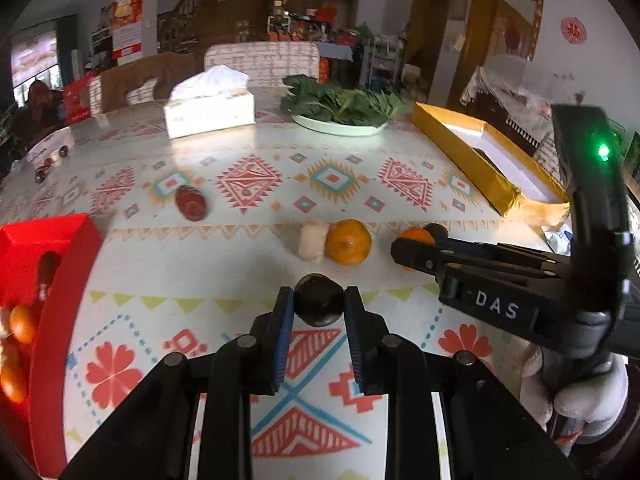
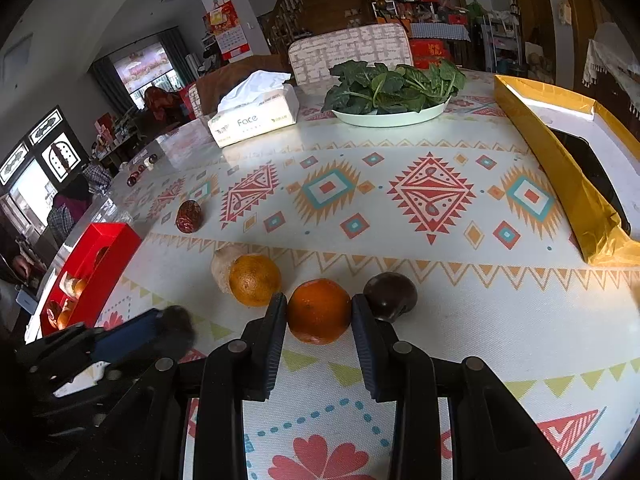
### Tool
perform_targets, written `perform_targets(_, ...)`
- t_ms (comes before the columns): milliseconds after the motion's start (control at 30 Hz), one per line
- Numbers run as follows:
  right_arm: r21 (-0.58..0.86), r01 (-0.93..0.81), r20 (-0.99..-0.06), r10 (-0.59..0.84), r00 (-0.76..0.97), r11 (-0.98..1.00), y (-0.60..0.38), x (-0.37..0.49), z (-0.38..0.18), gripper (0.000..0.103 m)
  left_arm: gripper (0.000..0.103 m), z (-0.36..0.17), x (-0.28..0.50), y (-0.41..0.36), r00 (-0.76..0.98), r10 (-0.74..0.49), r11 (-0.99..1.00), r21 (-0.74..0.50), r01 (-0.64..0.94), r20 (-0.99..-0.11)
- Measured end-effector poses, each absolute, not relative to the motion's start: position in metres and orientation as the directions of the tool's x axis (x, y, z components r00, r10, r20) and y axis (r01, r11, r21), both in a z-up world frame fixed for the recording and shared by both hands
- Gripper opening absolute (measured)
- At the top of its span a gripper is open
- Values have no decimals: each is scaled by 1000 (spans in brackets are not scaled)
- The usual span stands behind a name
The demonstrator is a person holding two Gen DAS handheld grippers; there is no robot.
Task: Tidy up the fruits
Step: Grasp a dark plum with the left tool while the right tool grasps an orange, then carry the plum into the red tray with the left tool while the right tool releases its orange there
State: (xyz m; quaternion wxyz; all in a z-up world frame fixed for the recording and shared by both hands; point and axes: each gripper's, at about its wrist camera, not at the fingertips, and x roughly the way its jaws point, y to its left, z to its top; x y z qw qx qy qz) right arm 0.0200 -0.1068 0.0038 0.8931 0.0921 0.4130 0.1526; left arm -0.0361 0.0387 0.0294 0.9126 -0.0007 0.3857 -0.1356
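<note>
My left gripper (image 1: 319,307) is shut on a dark round fruit (image 1: 319,300) just above the table. My right gripper (image 2: 319,312) has its jaws around an orange tangerine (image 2: 319,310), touching both sides. A second dark fruit (image 2: 390,295) sits right beside it. A yellower orange (image 2: 254,279) and a pale fruit (image 2: 221,266) lie to the left, and a red date (image 2: 189,216) further back. In the left wrist view the orange (image 1: 348,242), the pale fruit (image 1: 313,241) and the date (image 1: 191,203) lie ahead. A red box (image 1: 60,280) at left holds several fruits.
A gold box (image 2: 560,168) lies at right, also in the left wrist view (image 1: 484,160). A tissue box (image 2: 256,118) and a plate of greens (image 2: 392,94) stand at the back. Small dark fruits (image 2: 140,172) lie far left. Chairs stand behind the table.
</note>
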Motion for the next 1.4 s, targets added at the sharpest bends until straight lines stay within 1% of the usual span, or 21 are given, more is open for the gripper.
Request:
perform_targets(200, 282, -187, -706, 336, 623, 941, -108, 18, 5, 36, 25, 39, -54, 49, 695, -228, 969, -91, 229, -681)
perform_targets(400, 253, -172, -704, 304, 642, 952, -107, 14, 7, 36, 25, 46, -71, 71, 713, -224, 974, -125, 189, -665)
perform_targets(700, 215, -136, -702, 250, 667, 967, -105, 1, 11, 36, 25, 58, -95, 117, 756, -115, 993, -95, 70, -644)
perform_targets(1100, 169, -286, -649, 325, 687, 943, -43, -34, 55, 36, 25, 61, -109, 149, 772, -77, 995, -100, 17, -631)
perform_targets(1400, 163, -382, -655, 389, 648, 910, 11, -36, 63, 36, 25, 61, -112, 177, 774, -68, 993, -120, -11, -629)
